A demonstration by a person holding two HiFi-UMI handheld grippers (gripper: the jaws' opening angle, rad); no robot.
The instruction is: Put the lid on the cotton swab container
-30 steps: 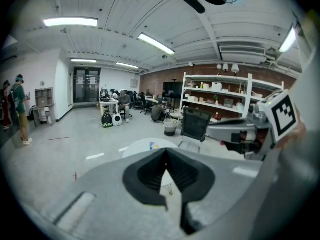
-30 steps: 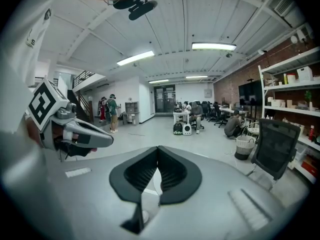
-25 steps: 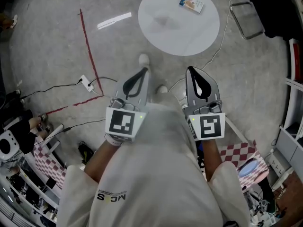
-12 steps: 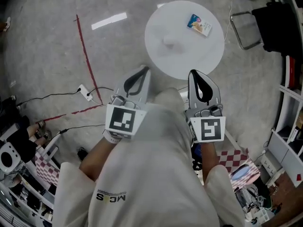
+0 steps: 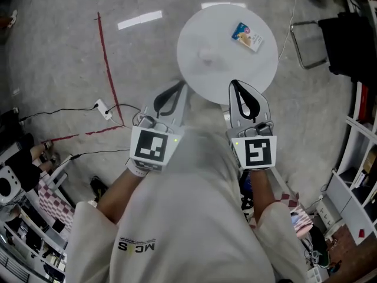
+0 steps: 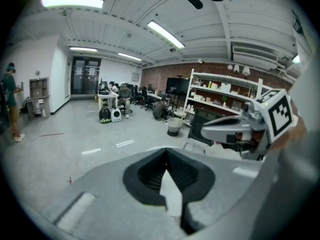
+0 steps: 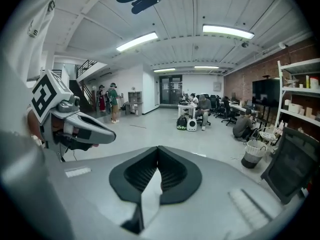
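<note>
Left gripper: jaws pressed together at the tips, with nothing between them; it is held out in front of the person's chest, and the left gripper view looks level across a big room.
Right gripper: jaws likewise closed on nothing; it is held level with the left one, the two side by side and apart, each showing in the other's view.
Cotton swab container: seen only as a pale, blurred lump on the round white table; it lies ahead of both grippers, roughly on the line midway between their tips, and well clear of either.
Lid: cannot be told apart from the container at this blur.
Table edge: the near rim lies just past the right gripper's tip and ahead and to the right of the left gripper's.
Small printed packet: on the table, ahead of the right gripper, farther off than the pale lump and to its right.
Red floor line: to the left of the left gripper.
Power strip: on the floor just left of the left gripper, with cables trailing from it.
</note>
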